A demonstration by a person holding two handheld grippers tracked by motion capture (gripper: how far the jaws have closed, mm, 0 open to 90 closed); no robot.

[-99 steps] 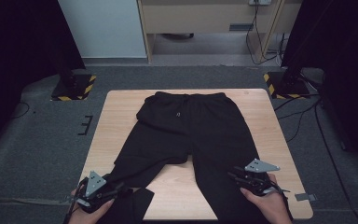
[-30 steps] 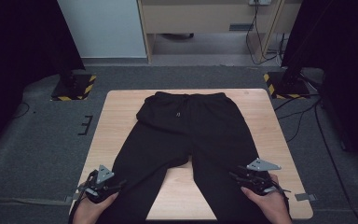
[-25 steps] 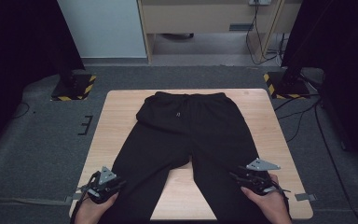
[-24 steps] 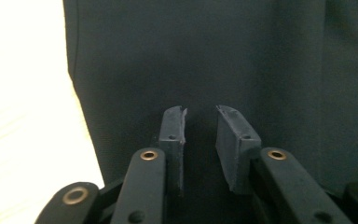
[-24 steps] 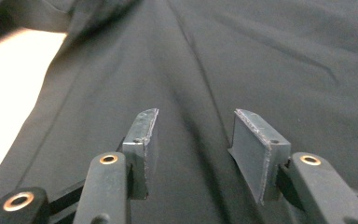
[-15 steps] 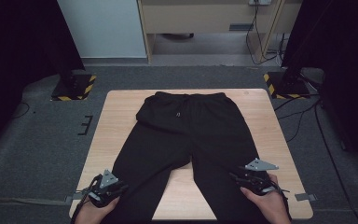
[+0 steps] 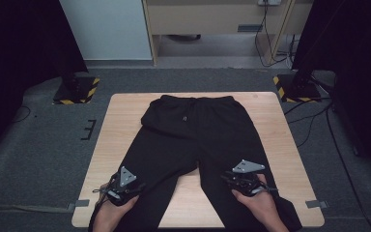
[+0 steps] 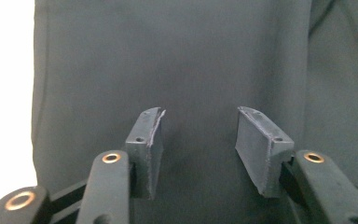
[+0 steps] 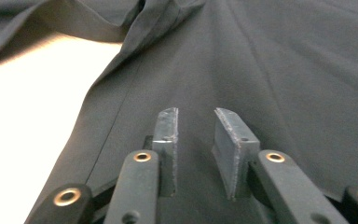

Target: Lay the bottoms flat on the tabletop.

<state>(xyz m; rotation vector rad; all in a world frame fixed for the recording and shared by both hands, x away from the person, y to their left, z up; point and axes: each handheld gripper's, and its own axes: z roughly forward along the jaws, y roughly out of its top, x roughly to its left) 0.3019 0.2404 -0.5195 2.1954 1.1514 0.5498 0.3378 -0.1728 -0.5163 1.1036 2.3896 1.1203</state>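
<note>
Black trousers (image 7: 193, 130) lie flat on the wooden table (image 7: 121, 125), waistband far, legs towards me. My left gripper (image 7: 128, 188) rests low over the left leg near the table's front edge. In the left gripper view, it (image 8: 199, 116) is open; its jaws have just been opening, with only flat cloth (image 8: 191, 56) beneath the gap. My right gripper (image 7: 244, 182) hovers over the right leg. Its jaws (image 9: 196, 114) have just been closing to a narrow gap, and no fold of the cloth (image 9: 270, 70) is pinched between them.
Bare wood shows between the legs (image 7: 193, 193) and beside them (image 9: 37, 93). Yellow-and-black striped stand bases (image 7: 75, 89) (image 7: 297, 87) sit on the grey floor past the far corners. Cables trail at the right (image 7: 319, 125). A cabinet (image 7: 212, 19) stands beyond.
Both grippers have moved inward over the trouser legs, the left one to the right and the right one to the left. The left leg's hem lies straighter than in the earliest frame.
</note>
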